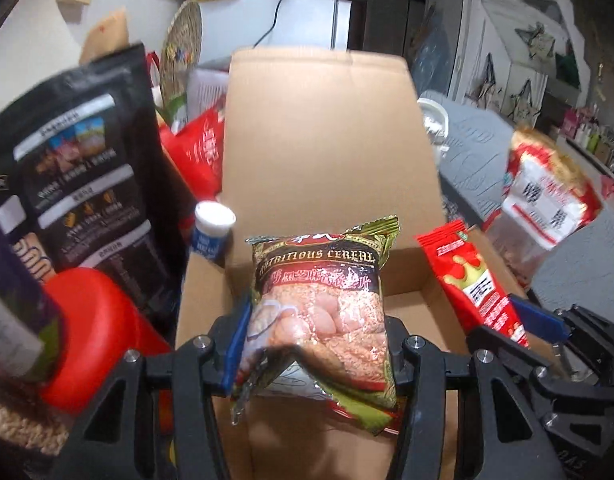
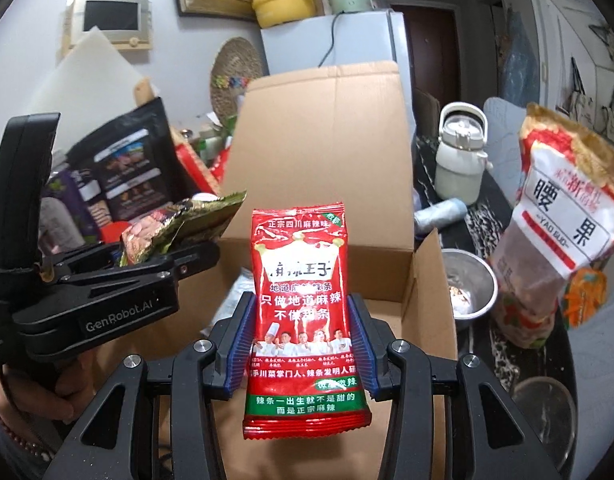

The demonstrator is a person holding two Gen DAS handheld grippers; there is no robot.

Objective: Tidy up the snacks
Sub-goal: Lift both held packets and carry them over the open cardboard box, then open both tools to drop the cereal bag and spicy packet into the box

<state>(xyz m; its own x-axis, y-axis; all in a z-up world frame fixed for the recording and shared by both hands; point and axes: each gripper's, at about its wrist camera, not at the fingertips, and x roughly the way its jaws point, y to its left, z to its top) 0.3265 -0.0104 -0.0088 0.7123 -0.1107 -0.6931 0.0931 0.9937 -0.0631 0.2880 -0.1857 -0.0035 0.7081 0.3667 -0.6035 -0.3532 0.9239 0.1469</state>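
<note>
My left gripper (image 1: pixel 313 344) is shut on a cereal packet (image 1: pixel 323 304) marked "Nutritious Cereal", held over the open cardboard box (image 1: pixel 327 140). My right gripper (image 2: pixel 303 344) is shut on a red spicy-strip packet (image 2: pixel 305 320), held upright over the same box (image 2: pixel 327 152). In the left wrist view the red packet (image 1: pixel 473 280) and the right gripper (image 1: pixel 547 320) show at the right. In the right wrist view the left gripper (image 2: pixel 195 252) with the cereal packet (image 2: pixel 179 228) shows at the left. A pale wrapper (image 2: pixel 233 300) lies inside the box.
A black pouch (image 1: pixel 79 184), a red lid (image 1: pixel 95 328) and a small white-capped bottle (image 1: pixel 211 228) stand left of the box. A cashew bag (image 2: pixel 559 232), a steel bowl (image 2: pixel 471 284) and a white kettle jug (image 2: pixel 461 152) stand to the right. A fridge (image 2: pixel 339 40) stands behind.
</note>
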